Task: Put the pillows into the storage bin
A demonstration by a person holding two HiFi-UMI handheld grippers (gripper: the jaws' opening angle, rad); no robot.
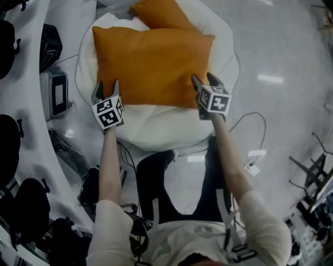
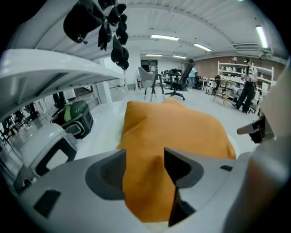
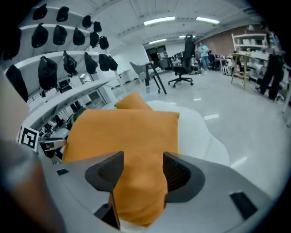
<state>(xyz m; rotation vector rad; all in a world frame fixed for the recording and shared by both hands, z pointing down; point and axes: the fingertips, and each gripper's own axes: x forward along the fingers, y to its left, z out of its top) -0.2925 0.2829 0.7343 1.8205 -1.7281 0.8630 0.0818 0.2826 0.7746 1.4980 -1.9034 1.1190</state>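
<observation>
Left gripper (image 1: 107,91) and right gripper (image 1: 205,84) each clamp a near corner of the orange pillow (image 1: 153,65), fabric bunched between the jaws. Pillow plain, plump, rectangular, lying on a white rounded cushion (image 1: 156,130). Second orange pillow (image 1: 161,13) lies behind it.

Near square fabric pillow (image 1: 153,65) and far fabric pillow (image 1: 161,14): plain orange. Rounded soft bin (image 1: 156,132): white. My left gripper (image 1: 106,85) and right gripper (image 1: 204,79) carry black-and-white marker cubes.
</observation>
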